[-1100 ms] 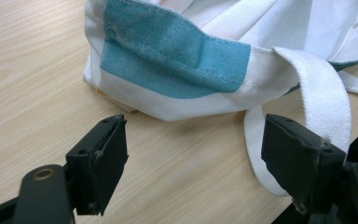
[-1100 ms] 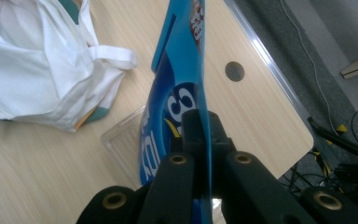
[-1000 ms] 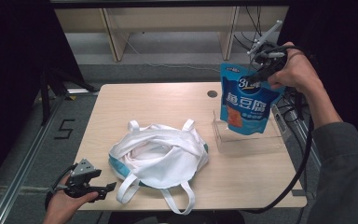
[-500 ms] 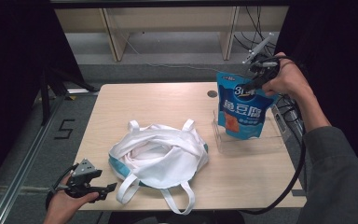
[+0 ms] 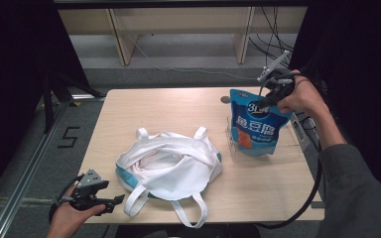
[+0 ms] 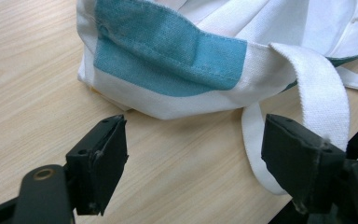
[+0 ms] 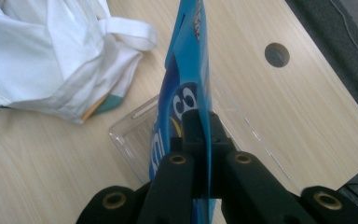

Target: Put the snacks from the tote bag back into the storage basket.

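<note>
We see a light wooden desk [image 5: 178, 109] with a round cable hole [image 5: 225, 99] near its far edge. The white canvas tote bag [image 5: 171, 166] with teal panels lies slumped near the middle of the near edge, its straps trailing to that edge. Toward the right edge sits a clear plastic tray [image 5: 287, 148], and the blue snack pouch [image 5: 255, 126] hangs upright over it, its bottom down in the tray. Our right gripper [image 5: 270, 95] has its jaws clenched on the pouch's top edge, which runs between the pads in the right gripper view [image 7: 200, 116]. Our left gripper [image 5: 113, 202] rests at the near left corner, jaws released and wide apart, nothing between them, just beside the tote's hem [image 6: 168, 60] and one strap [image 6: 324, 102].
</note>
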